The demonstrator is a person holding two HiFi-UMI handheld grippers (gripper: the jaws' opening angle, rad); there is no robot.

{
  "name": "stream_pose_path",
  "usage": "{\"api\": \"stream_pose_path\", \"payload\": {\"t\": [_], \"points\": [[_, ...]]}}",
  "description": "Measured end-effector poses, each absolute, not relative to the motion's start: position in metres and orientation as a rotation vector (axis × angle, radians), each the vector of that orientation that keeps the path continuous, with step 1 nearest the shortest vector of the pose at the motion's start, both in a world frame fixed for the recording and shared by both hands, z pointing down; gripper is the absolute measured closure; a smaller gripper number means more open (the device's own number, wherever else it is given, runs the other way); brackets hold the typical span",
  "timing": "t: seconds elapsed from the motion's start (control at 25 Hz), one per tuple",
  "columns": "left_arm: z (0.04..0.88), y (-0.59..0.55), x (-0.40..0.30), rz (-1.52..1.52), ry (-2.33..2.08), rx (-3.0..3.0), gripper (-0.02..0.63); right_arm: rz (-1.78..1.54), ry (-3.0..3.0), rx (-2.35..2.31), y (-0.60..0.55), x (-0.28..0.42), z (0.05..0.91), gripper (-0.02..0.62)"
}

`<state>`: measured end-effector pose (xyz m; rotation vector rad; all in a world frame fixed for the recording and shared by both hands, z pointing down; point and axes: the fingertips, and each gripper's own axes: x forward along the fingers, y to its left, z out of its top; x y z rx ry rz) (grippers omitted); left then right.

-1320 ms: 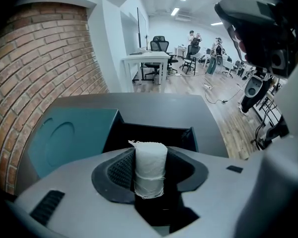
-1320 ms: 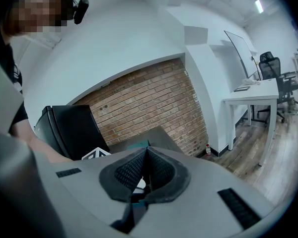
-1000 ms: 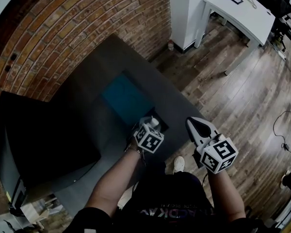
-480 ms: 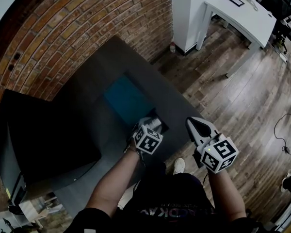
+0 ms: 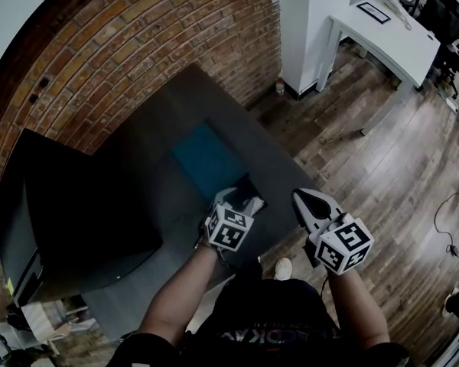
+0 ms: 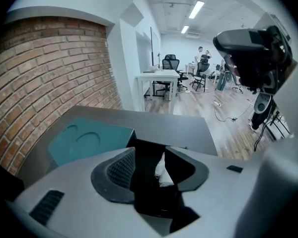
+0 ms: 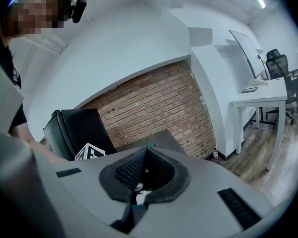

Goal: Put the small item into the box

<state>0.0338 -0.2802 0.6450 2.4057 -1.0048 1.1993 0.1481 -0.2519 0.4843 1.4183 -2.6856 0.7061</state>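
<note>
A small black box [image 5: 245,184] stands near the front edge of the dark table [image 5: 161,128], beside a teal lid [image 5: 205,157]. My left gripper [image 5: 236,198] hangs just above the box, pointing steeply down. Its jaws have just been opening and stand wide, with nothing pressed between them. In the left gripper view [image 6: 150,155] the box [image 6: 148,155] shows through the gap, and a small white item [image 6: 161,170] lies inside it. My right gripper [image 5: 305,198] is held off the table's front edge, pointing nearly level; its fingertips meet in the right gripper view [image 7: 145,150].
A brick wall [image 5: 138,37] backs the table. A large black cabinet [image 5: 69,205] stands at the left. A white desk [image 5: 382,29] and office chairs are on the wooden floor [image 5: 382,151] to the right. The teal lid [image 6: 87,140] lies left of the box.
My left gripper has risen a little off the box and drawn back toward me, so more of the box shows. The right gripper has stayed in place.
</note>
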Motion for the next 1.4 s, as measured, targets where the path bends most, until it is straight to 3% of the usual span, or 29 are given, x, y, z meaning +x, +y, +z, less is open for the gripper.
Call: {"api": "stream_pose_path", "payload": {"t": [0.12, 0.4, 0.88, 1.4], "points": [[0.628, -0.273, 0.027, 1.144, -1.087, 2.400, 0.418, 0.680, -2.715, 1.372, -0.246, 0.143, 0.478, 0.577], [0.568, -0.251, 0.012, 0.889, -1.356, 2.416, 0.560, 0.587, -2.774, 1.252, -0.221, 0.134, 0.462, 0.577], [0.466, -0.180, -0.010, 0.453, -1.593, 2.471, 0.572, 0.511, -2.845, 1.082, -0.182, 0.106, 0.443, 0.577], [0.457, -0.126, -0.052, 0.404, -1.520, 2.514, 0.572, 0.528, -2.827, 1.112, -0.142, 0.048, 0.444, 0.577]]}}
